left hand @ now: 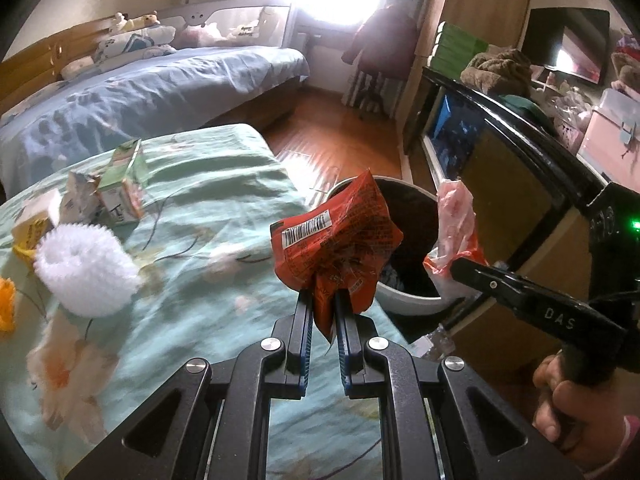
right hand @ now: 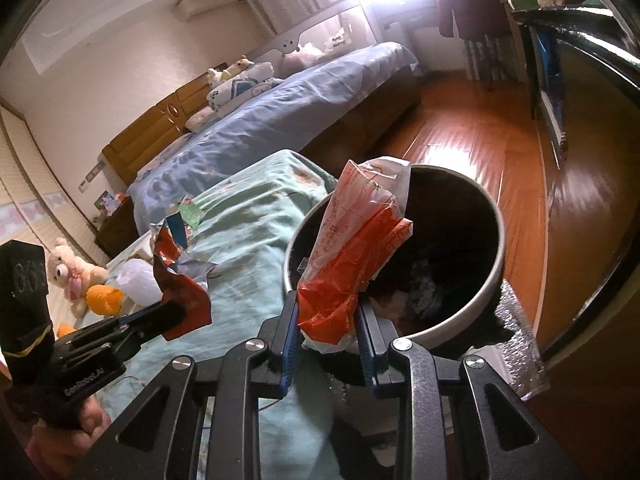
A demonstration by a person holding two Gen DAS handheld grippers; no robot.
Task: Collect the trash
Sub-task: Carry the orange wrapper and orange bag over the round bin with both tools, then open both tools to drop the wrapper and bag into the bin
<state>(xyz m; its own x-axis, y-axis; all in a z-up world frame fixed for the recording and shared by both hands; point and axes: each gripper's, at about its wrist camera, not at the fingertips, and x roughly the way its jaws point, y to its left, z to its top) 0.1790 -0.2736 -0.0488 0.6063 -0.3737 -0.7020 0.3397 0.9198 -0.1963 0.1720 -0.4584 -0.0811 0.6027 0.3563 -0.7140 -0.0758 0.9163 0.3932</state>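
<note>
Two grippers [left hand: 324, 300] [right hand: 326, 316]; two wrappers, one red [left hand: 336, 240], one clear and orange [right hand: 356, 248]; one bin [right hand: 460, 320]; two beds, one blue [left hand: 140, 92], one green-covered [left hand: 208, 200]; three cartons [left hand: 124, 184] [left hand: 82, 196] [left hand: 34, 220]; one white fluffy brush head [left hand: 84, 272]; one teddy bear [right hand: 70, 272].

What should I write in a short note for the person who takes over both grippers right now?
Left gripper: shut on the red wrapper, held over the bed edge, just short of the bin.
Right gripper: shut on the clear and orange plastic bag, at the bin's near rim.
Done: both pieces are picked up; the bin already holds some trash.
Left: drop both into the bin, then collect the cartons and crumpled packaging lying on the green bedspread.
</note>
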